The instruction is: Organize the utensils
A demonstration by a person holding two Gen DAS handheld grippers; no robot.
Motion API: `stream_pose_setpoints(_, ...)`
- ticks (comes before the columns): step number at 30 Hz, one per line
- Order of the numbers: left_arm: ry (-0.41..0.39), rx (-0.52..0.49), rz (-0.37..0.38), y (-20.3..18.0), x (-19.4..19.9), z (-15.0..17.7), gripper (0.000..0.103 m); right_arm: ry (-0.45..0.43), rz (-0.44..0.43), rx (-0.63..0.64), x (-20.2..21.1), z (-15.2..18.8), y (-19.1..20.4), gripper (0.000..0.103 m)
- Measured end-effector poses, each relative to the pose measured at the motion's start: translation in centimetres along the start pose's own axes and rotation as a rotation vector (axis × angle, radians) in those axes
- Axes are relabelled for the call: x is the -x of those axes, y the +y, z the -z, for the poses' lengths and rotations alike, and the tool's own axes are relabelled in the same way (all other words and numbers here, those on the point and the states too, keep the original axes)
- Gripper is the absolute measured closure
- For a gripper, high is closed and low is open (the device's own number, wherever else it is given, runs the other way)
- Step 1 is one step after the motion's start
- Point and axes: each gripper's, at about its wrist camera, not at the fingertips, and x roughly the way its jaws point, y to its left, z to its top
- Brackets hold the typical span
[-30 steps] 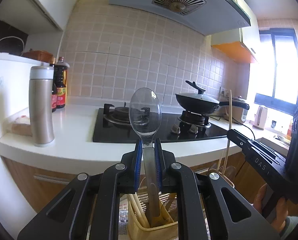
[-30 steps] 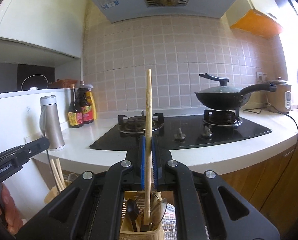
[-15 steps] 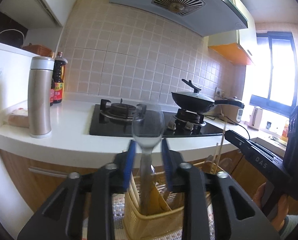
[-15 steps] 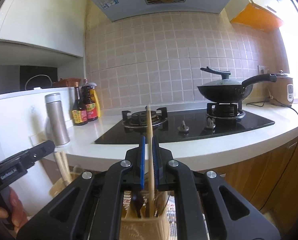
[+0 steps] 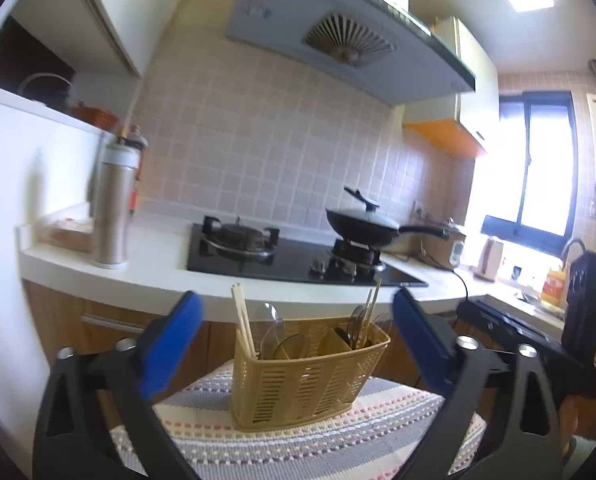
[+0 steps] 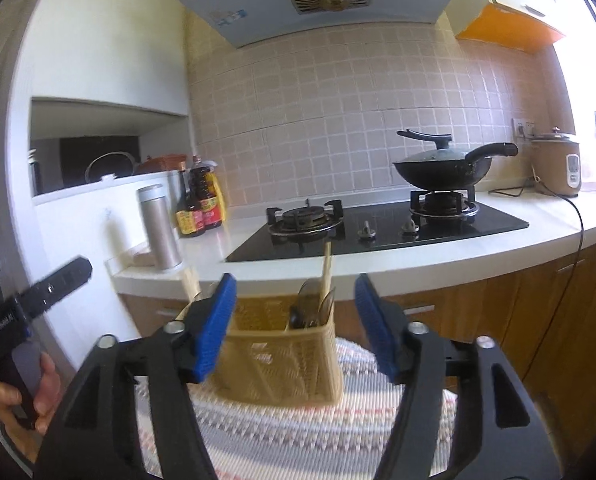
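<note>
A tan slatted utensil basket (image 5: 305, 376) stands on a striped mat (image 5: 298, 440). It holds pale chopsticks (image 5: 244, 326) at its left end, clear plastic spoons (image 5: 276, 334) in the middle, and more chopsticks with dark utensils (image 5: 361, 320) at its right end. My left gripper (image 5: 298, 320) is drawn back from the basket, its blue-padded jaws opening wide with nothing between them. In the right wrist view the basket (image 6: 282, 356) shows a chopstick (image 6: 326, 276) and smoky spoons (image 6: 313, 304). My right gripper (image 6: 296, 312) is also back from it, jaws opening, nothing held.
Behind the mat runs a white counter (image 5: 146, 276) with a black gas hob (image 6: 377, 228), a lidded wok (image 6: 445, 164), a steel flask (image 5: 112, 208) and sauce bottles (image 6: 200, 204). A person's hand (image 6: 26, 396) holds the other gripper at the left edge.
Both grippers were shut, the left on a clear spoon and the right on a chopstick. Both let go into the basket, opened and pulled back, so the whole basket now shows.
</note>
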Motion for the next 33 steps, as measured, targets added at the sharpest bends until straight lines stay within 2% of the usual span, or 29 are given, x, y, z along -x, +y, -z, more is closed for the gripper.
stream_pose_setpoints(3,-0.015,0.002,-0.026,-0.6,2.0,0.6,0.008,0.026,-0.009,0.032,1.5,1.0,1.0,0.031)
stream_pose_setpoints(5,-0.022,-0.007,-0.063,-1.2,2.9,1.4,0.008,0.031,0.010,0.046,2.2,2.0,1.5,0.018)
stream_pose_setpoints(7,-0.024,-0.018,-0.105,-1.6,3.2,2.0,0.008,0.026,0.036,0.058,2.7,3.4,2.1,0.011)
stream_pose_setpoints(11,-0.028,-0.032,-0.185,-2.0,3.1,4.2,0.008,0.000,0.081,0.049,2.9,5.8,2.4,0.009)
stream_pose_setpoints(16,-0.050,-0.063,-0.289,-2.5,2.2,6.5,0.008,-0.025,0.148,0.106,1.9,8.6,2.8,0.008)
stream_pose_setpoints(21,-0.029,-0.128,-0.333,-2.8,0.8,8.3,0.008,0.013,0.134,0.092,0.6,10.0,2.2,0.008)
stream_pose_setpoints(25,0.012,-0.105,-0.349,-2.0,0.1,9.2,0.008,0.098,0.118,0.036,-1.3,10.7,0.9,0.008)
stream_pose_setpoints(33,0.038,-0.106,-0.377,-1.4,-0.2,10.0,0.008,0.114,0.133,0.047,-1.7,11.2,1.1,0.008)
